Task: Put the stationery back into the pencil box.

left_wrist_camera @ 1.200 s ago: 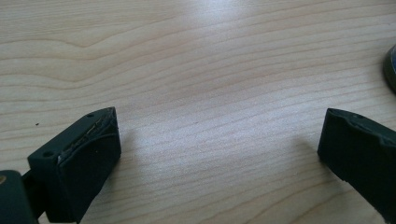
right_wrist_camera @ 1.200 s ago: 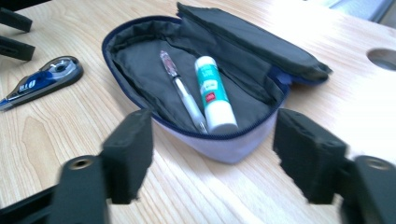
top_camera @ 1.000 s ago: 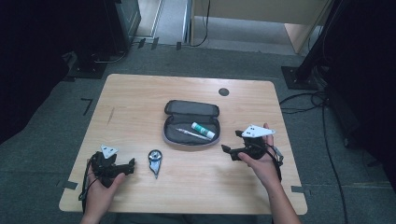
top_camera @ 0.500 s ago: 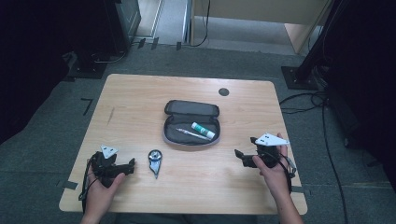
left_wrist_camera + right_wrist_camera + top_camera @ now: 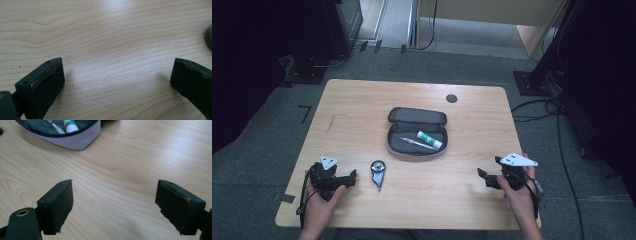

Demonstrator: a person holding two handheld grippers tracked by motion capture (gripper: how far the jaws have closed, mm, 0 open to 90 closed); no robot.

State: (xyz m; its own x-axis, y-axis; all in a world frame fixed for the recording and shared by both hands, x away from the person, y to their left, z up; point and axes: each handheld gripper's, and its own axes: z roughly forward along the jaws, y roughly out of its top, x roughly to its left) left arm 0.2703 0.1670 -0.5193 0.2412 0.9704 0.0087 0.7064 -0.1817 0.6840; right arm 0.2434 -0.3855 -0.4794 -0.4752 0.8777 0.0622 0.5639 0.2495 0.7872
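left tongs (image 5: 353,176): open, empty, resting on worktop (image 5: 362,105) | right tongs (image 5: 482,176): open, empty, low near front edge | clipper (image 5: 377,171): beside left tongs, likely next pick | pouch (image 5: 417,131): mid-worktop, open for loading, holds pen (image 5: 412,142) and tube (image 5: 429,140)

We see a light wooden table (image 5: 362,115) with rounded corners filling the middle of the high view, standing on grey carpeted floor (image 5: 262,150). A small dark round disc (image 5: 451,98) sits in the tabletop toward the upper right. Near the centre lies an open grey pouch (image 5: 417,131), its lid folded back toward the top of the frame; inside it we make out a white tube with a green band (image 5: 429,140) and a slim pen-like item (image 5: 413,143) beside it. Lower left of the pouch, well apart from it, a small metal tool with a round head (image 5: 377,172) rests flat on the wood. The two handheld grippers rest at the lower left and lower right of the tabletop.
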